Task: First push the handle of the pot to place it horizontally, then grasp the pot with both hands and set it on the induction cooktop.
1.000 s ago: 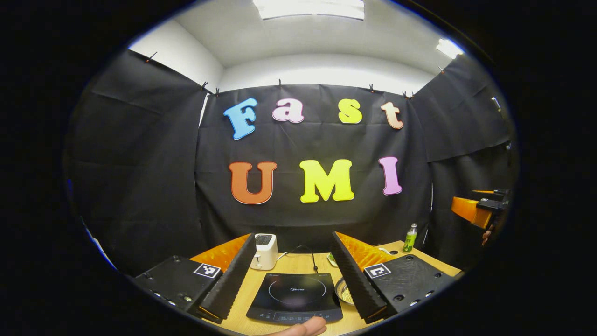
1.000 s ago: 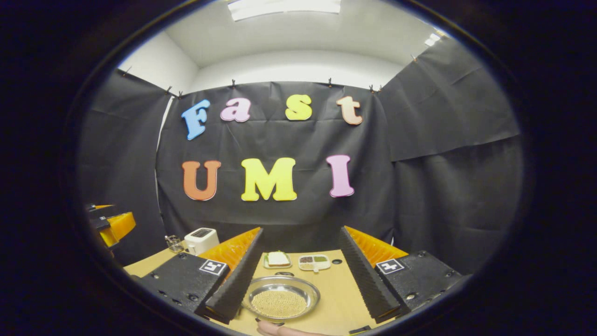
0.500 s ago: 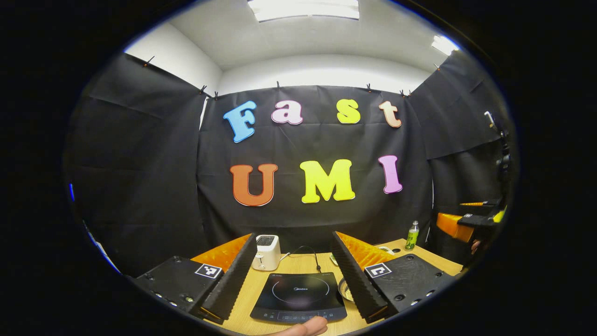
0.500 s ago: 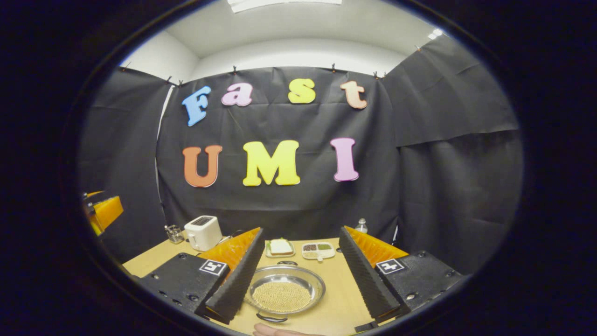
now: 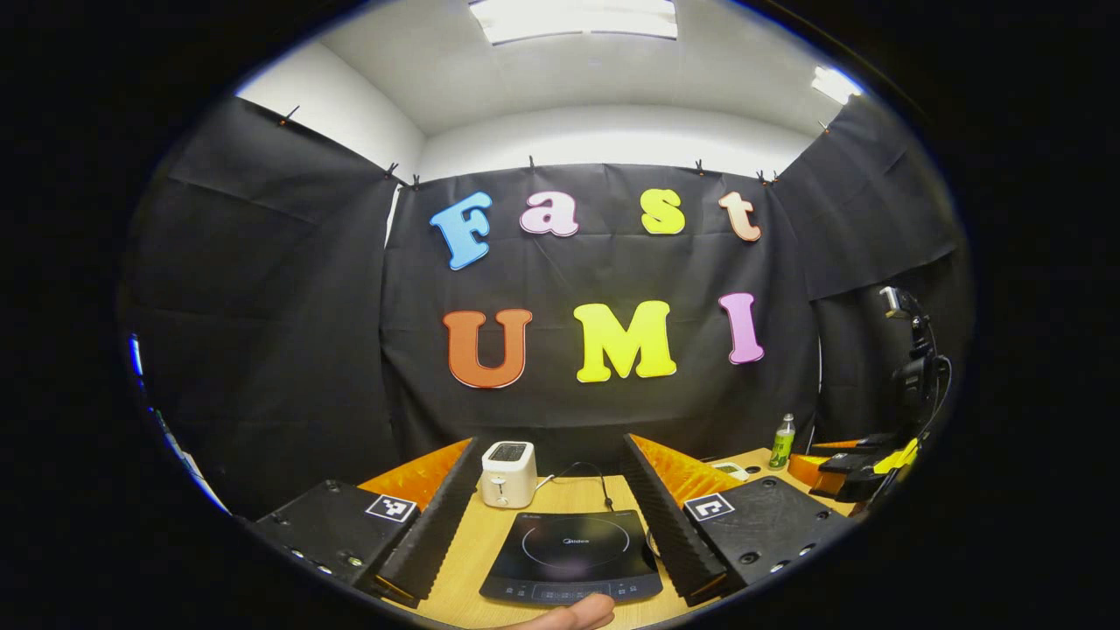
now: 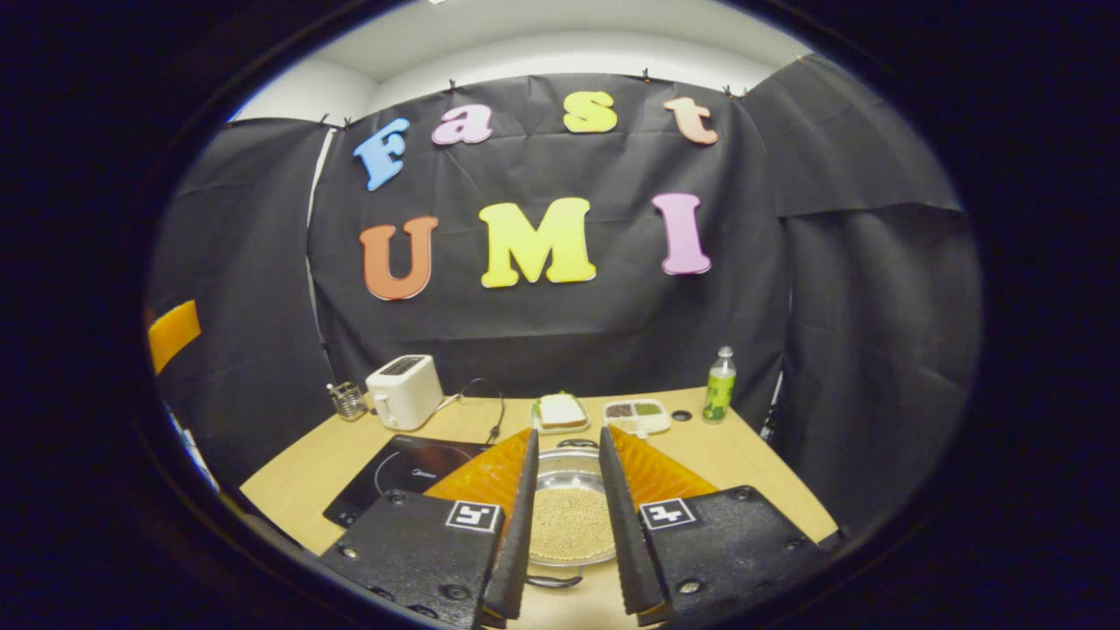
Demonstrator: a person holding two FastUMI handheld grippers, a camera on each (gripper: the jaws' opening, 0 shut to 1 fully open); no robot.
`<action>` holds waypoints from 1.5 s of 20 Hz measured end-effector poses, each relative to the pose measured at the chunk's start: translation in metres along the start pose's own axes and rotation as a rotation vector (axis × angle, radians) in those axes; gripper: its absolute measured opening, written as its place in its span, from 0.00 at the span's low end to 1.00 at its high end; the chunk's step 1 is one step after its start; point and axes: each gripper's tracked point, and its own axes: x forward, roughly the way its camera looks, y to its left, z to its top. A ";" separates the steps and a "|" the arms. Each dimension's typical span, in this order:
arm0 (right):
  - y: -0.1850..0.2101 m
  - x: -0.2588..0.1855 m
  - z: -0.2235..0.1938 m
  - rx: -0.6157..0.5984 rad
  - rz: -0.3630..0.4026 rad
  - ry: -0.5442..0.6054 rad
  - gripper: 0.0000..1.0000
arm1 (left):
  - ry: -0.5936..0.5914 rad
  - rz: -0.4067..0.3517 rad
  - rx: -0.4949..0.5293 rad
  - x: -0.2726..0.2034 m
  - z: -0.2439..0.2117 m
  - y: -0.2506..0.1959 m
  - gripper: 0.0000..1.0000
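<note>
Left gripper view: left gripper [image 5: 549, 525] fingers wide apart, framing induction cooktop [image 5: 570, 557] on table [image 5: 468, 560]; toaster [image 5: 508, 473] just behind cooktop; fingertip [image 5: 573, 613] at cooktop's near edge.

Right gripper view: right gripper [image 6: 566, 525] fingers narrowed, not touching, above pot [image 6: 570, 516] of grains; pot right of cooktop [image 6: 404, 472]; near pot handle [image 6: 553, 580] between fingertips; bottle [image 6: 719, 396] behind.

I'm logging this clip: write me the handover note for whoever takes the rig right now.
Left gripper: open, hovering over the induction cooktop, holding nothing.
Right gripper: jaws narrowed but still apart, poised above the pot, gripping nothing.
The pot, filled with small grains, sits on the table to the right of the cooktop; one loop handle points toward the camera.
Done: nothing visible yet.
Left: push the handle horizontal, grasp the pot with both grippers, set it on the cooktop.
</note>
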 end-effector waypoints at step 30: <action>0.047 0.060 -0.234 0.064 0.177 0.589 0.04 | 0.022 0.004 -0.008 -0.014 -0.005 0.000 0.95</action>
